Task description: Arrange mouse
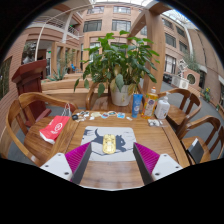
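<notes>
A yellow mouse (109, 144) lies on a grey and white patterned mouse mat (110, 140) in the middle of the wooden table (112, 172). My gripper (112, 158) is open, with its pink pads (78, 156) spread wide at either side. The mouse sits just ahead of the fingertips, between their lines, with a clear gap at each side. Nothing is held.
A red pouch (54, 127) lies on the table to the left. Bottles (137, 103) and a large potted plant (122, 62) stand at the table's far edge. Wooden chairs (185, 108) surround the table. Small items (153, 122) lie at the right of the mat.
</notes>
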`<state>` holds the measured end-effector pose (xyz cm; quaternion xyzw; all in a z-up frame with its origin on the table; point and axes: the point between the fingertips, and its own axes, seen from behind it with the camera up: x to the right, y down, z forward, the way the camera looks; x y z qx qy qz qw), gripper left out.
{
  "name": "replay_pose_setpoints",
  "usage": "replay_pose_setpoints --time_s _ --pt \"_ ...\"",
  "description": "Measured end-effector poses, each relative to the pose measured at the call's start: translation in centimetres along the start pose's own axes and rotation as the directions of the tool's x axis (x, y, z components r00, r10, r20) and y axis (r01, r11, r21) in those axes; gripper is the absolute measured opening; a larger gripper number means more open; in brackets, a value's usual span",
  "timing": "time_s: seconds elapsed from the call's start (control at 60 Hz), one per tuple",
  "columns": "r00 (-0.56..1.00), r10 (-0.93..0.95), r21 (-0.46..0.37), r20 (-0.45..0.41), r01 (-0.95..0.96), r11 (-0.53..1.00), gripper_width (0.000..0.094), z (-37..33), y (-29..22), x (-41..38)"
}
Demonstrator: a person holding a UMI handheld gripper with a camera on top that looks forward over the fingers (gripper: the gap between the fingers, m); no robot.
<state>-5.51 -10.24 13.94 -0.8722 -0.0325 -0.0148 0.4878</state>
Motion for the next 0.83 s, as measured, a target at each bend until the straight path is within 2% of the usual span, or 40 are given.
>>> replay_pose_setpoints --time_s 0.383,0.833 --pt "1.0 0.013 0.083 -0.017 -0.012 0.996 0.0854 -13.7 0.5 0.9" --pt "1.0 -0.005 0.097 -0.009 0.006 0.995 0.0854 -17.8 1.5 1.2"
